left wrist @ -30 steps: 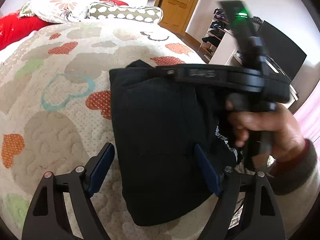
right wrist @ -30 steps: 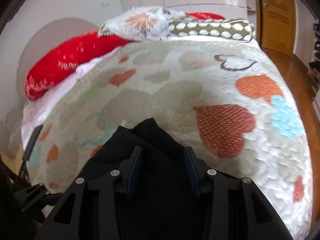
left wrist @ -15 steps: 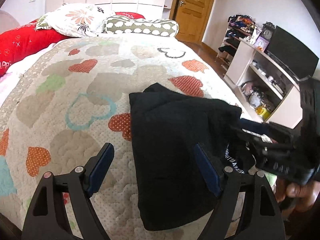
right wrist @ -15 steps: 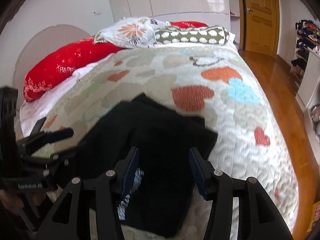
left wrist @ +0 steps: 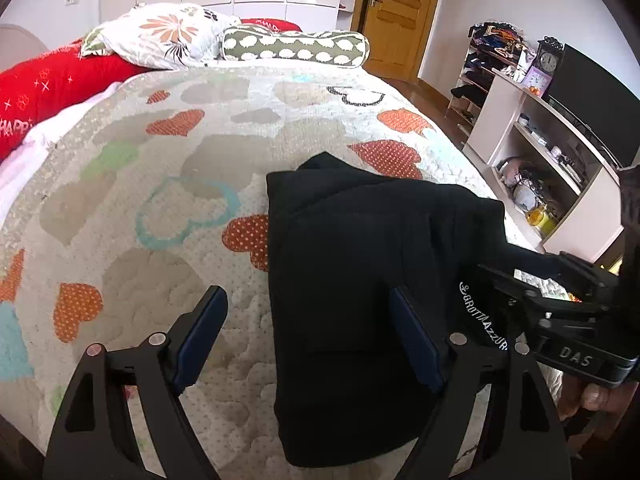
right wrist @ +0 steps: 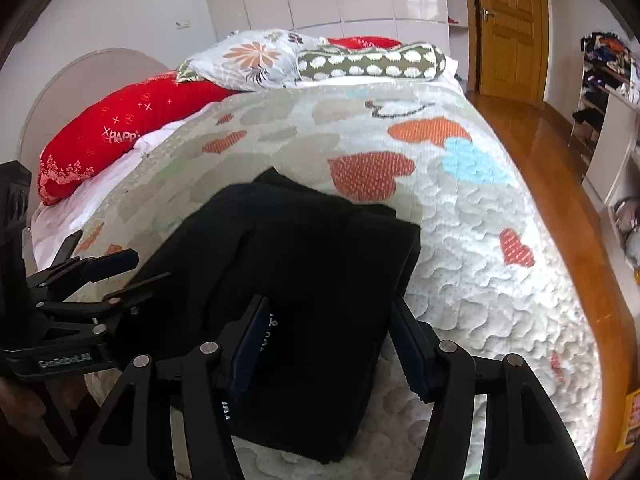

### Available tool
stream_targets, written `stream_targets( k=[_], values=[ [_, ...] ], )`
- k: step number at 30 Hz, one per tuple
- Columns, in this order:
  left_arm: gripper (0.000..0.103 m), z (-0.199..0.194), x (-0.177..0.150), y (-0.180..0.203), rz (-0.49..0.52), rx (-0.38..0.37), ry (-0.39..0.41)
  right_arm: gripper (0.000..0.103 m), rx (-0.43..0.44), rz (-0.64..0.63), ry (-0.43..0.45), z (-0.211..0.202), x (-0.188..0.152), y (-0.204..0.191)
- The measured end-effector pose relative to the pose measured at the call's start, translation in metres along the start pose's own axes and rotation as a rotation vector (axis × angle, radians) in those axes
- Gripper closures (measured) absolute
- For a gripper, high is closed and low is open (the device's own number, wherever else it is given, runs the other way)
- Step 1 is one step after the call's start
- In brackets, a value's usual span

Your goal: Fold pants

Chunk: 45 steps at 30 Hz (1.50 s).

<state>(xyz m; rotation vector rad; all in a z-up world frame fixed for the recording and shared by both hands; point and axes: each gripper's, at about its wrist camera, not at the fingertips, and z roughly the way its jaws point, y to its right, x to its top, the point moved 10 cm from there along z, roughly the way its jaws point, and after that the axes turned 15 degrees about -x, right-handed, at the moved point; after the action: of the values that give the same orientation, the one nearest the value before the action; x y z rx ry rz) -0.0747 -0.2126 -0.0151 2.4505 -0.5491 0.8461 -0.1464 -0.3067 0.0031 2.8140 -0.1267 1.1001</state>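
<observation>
While the left gripper point(left wrist: 308, 340) is hanging released, its jaws straddling the near left edge of the black pants point(left wrist: 360, 288), only its view is showing the white shelf unit point(left wrist: 532, 152) and dark screen point(left wrist: 592, 92). Folded into a thick, soft rectangle, the pants are lying on the puffy heart-patterned quilt point(right wrist: 460, 240). Right gripper point(right wrist: 332, 344) is opening over them, pads clear of the cloth; its view is showing glossy wooden floor point(right wrist: 560, 200).
</observation>
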Motion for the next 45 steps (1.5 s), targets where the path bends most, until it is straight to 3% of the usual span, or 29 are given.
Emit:
stream_targets(
  k=[16,17,19,23,27,33,37,45],
  values=[
    [0.02,-0.007,0.004,0.002,-0.012,-0.007,0.015,0.036,0.064,0.085,-0.024,0.019,-0.001,0.006],
    [0.02,-0.006,0.006,0.002,-0.015,-0.005,0.017,0.038,0.076,0.091,-0.017,0.021,0.002,0.007],
    [0.02,-0.005,0.011,-0.001,-0.027,0.002,0.026,0.057,0.112,0.08,-0.008,0.023,0.007,0.004],
    [0.02,0.004,0.019,-0.002,-0.031,0.027,0.026,0.073,0.091,0.021,0.013,0.018,0.014,0.002],
    [0.02,0.018,0.022,-0.002,-0.04,0.05,0.008,0.08,0.076,-0.017,0.019,0.012,0.015,0.005],
    [0.019,0.031,0.014,-0.003,-0.07,0.064,-0.021,0.079,0.045,-0.056,0.0,0.024,0.01,0.006],
    [0.019,0.031,0.014,-0.004,-0.087,0.063,-0.026,0.067,0.019,-0.066,0.003,0.021,0.011,0.01],
    [0.019,0.015,0.012,-0.001,-0.068,0.071,-0.023,0.066,-0.06,-0.153,0.042,-0.001,0.012,0.014]
  ],
)
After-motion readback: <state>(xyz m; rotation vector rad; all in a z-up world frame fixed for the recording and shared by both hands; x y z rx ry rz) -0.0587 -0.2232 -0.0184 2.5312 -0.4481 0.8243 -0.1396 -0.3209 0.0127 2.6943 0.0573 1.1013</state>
